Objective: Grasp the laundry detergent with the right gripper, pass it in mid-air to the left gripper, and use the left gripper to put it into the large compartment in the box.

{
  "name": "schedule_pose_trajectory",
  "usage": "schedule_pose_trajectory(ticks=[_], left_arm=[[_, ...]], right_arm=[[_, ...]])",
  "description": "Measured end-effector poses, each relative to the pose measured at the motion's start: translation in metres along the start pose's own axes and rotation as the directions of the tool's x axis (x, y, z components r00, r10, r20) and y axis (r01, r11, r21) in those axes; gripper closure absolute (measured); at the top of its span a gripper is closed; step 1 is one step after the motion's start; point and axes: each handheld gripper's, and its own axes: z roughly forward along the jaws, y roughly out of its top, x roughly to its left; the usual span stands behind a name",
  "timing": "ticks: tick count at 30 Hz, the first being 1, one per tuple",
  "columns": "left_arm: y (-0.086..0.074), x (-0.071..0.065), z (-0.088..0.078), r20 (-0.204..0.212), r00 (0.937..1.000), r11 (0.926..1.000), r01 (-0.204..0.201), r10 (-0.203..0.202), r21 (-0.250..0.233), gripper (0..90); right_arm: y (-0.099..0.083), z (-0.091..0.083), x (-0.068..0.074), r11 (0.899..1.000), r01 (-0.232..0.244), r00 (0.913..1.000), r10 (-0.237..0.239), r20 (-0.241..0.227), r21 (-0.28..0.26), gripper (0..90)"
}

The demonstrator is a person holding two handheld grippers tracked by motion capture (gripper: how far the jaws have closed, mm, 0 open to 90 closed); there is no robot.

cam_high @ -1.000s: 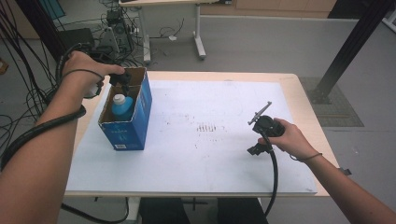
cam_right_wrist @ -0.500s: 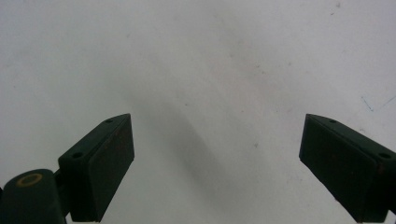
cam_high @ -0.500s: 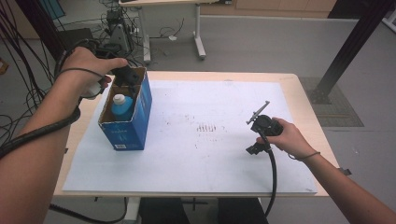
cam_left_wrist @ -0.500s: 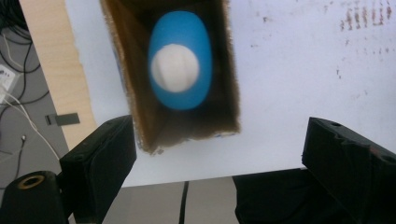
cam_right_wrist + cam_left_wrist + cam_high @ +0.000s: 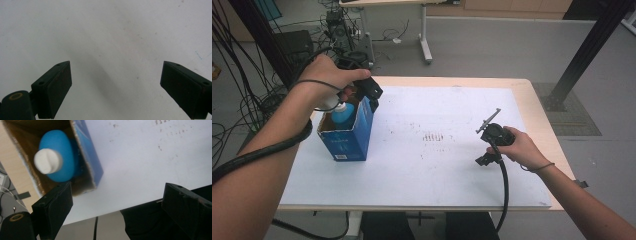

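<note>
Blue bottle (image 5: 343, 116) — white-capped — upright inside blue box (image 5: 347, 137).

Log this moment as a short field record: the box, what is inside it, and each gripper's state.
container: open blue cardboard box, upright at the table's left
contents: blue bottle with white cap, standing inside the box
surface: white sheet on wooden table
left gripper: above the box, jaws just opened, nothing between them
right gripper: open, empty, over bare sheet

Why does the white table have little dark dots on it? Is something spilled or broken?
Nothing looks spilled or broken. The white table sheet has small dark specks near its middle, like old scuffs or stains. The blue bottle stands capped inside the open blue box.
</note>
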Motion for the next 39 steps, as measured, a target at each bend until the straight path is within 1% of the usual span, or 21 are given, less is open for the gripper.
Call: schedule_pose_trajectory(ticks=[3, 5, 8, 10, 11, 13, 15, 19, 20, 21, 24, 30, 33, 37, 39], left_arm=[[0.002, -0.011, 0.003, 0.006, 0.9992, 0.9993, -0.038, 0.038, 0.002, 10.2], [0.003, -0.018, 0.005, 0.011, 0.9985, 0.9986, -0.053, 0.053, 0.003, 10.2], [0.004, -0.029, 0.010, 0.023, 0.9954, 0.9957, -0.093, 0.093, 0.007, 10.2], [0.005, -0.037, 0.014, 0.024, 0.9943, 0.9945, -0.105, 0.104, 0.009, 10.2], [0.005, -0.041, 0.016, 0.027, 0.9928, 0.9931, -0.117, 0.117, 0.008, 10.3], [0.005, -0.048, 0.021, 0.042, 0.9913, 0.9921, -0.125, 0.125, 0.003, 10.2], [0.006, -0.055, 0.027, 0.050, 0.9877, 0.9889, -0.148, 0.148, 0.003, 10.2], [0.006, -0.066, 0.040, 0.058, 0.9836, 0.9852, -0.171, 0.171, 0.001, 10.2], [0.006, -0.068, 0.043, 0.062, 0.9816, 0.9835, -0.181, 0.180, 0.003, 10.3], [0.006, -0.071, 0.047, 0.071, 0.9807, 0.9832, -0.182, 0.182, -0.002, 10.3], [0.006, -0.077, 0.058, 0.073, 0.9765, 0.9790, -0.204, 0.203, 0.004, 10.5], [0.005, -0.086, 0.084, 0.096, 0.9705, 0.9749, -0.223, 0.221, 0.006, 10.5], [0.005, -0.088, 0.098, 0.114, 0.9685, 0.9746, -0.224, 0.221, 0.009, 10.6], [0.004, -0.090, 0.113, 0.108, 0.9702, 0.9757, -0.219, 0.217, 0.007, 10.6], [0.004, -0.091, 0.120, 0.108, 0.9695, 0.9749, -0.222, 0.220, 0.010, 10.7]], right_arm=[[0.000, 0.000, 0.000, 1.000, 0.001, 1.0000, -0.001, 0.000, -0.001, 10.2], [0.000, 0.001, 0.000, 1.000, 0.000, 1.0000, 0.000, -0.001, -0.001, 10.2], [0.000, 0.001, 0.000, 1.000, 0.001, 1.0000, -0.001, 0.001, 0.001, 10.2], [-0.001, 0.000, 0.000, 1.000, -0.003, 1.0000, 0.003, 0.001, 0.001, 10.2], [-0.001, 0.000, 0.000, 1.000, -0.004, 1.0000, 0.004, 0.002, 0.001, 10.2], [-0.002, 0.000, 0.000, 1.000, -0.005, 1.0000, 0.005, 0.002, -0.001, 10.2], [-0.002, 0.001, 0.000, 1.000, -0.007, 1.0000, 0.007, 0.002, 0.000, 10.2], [-0.004, 0.001, 0.001, 1.000, -0.008, 1.0000, 0.008, 0.002, 0.005, 10.2], [-0.005, 0.001, 0.001, 1.000, -0.011, 0.9999, 0.011, 0.000, 0.005, 10.2], [-0.005, 0.001, 0.001, 1.000, -0.015, 0.9999, 0.015, 0.000, 0.004, 10.2], [-0.006, 0.002, 0.000, 1.000, -0.013, 0.9999, 0.013, 0.002, 0.009, 10.2], [-0.008, 0.003, 0.000, 1.000, -0.014, 0.9999, 0.014, 0.003, 0.013, 10.2], [-0.008, 0.003, 0.000, 1.000, -0.017, 0.9999, 0.017, 0.002, 0.014, 10.2], [-0.008, 0.004, 0.000, 1.000, -0.015, 0.9999, 0.015, 0.001, 0.014, 10.1], [-0.008, 0.005, -0.001, 1.000, -0.015, 0.9999, 0.015, -0.001, 0.011, 10.0]])
